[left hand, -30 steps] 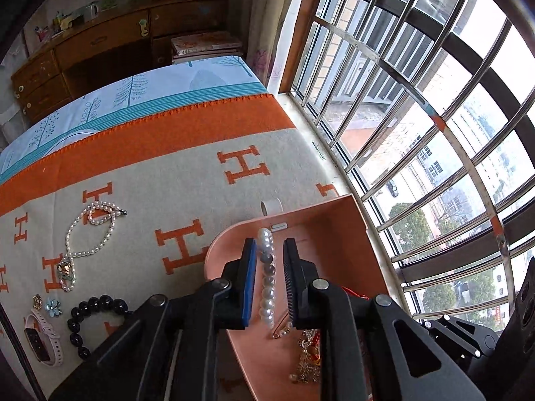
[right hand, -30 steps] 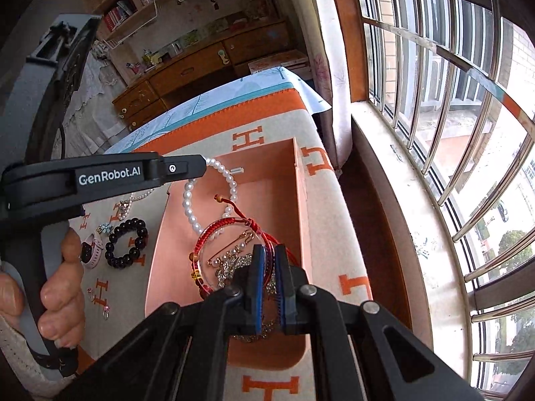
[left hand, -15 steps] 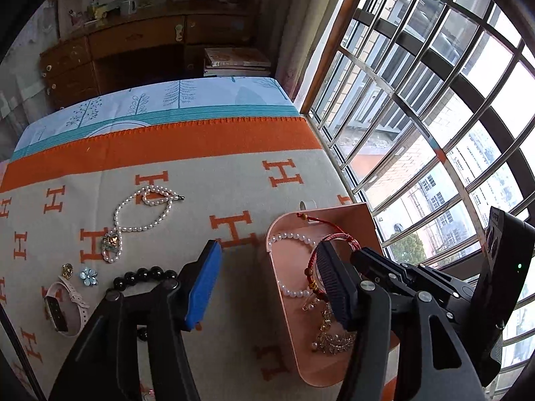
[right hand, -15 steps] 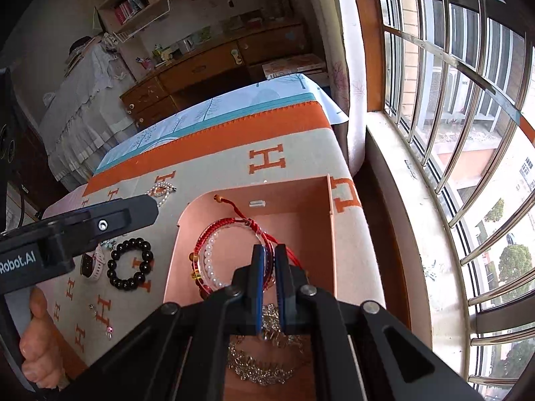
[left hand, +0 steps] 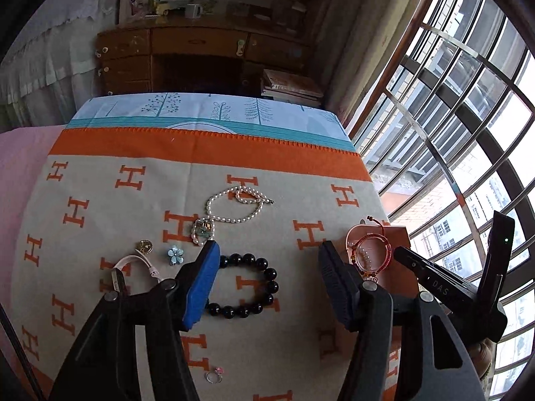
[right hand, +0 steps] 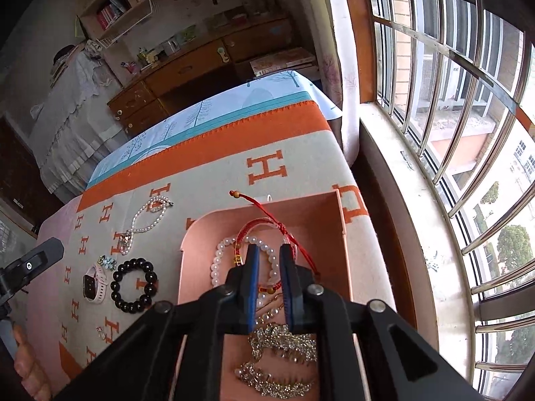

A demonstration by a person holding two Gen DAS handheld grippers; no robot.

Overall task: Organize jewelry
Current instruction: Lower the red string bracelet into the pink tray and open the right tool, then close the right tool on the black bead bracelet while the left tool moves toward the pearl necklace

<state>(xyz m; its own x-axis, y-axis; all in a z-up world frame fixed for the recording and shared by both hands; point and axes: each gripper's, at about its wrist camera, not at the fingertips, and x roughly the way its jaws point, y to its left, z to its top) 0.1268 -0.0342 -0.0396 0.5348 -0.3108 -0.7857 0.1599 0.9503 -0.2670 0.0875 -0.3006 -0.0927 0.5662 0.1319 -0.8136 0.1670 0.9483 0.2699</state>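
Observation:
My left gripper is open and hangs over the patterned blanket, its fingers straddling a black bead bracelet without touching it. Farther back lies a pearl necklace with a pendant. A flower brooch, a gold piece, a pink watch and a small ring lie nearby. My right gripper hovers over the pink tray, jaws opening with a narrow gap and nothing pressed between the pads. In the tray lie a pearl bracelet, a red cord bracelet and rhinestone pieces.
The tray stands at the blanket's right edge, close to a windowsill and barred window. A wooden desk and a stack of books are beyond the bed's far end. A person's hand holds the left gripper's handle.
The left gripper let the pearl bracelet go into the tray, opened wide and swung left over the black bead bracelet. The right gripper's jaws parted slightly above the tray.

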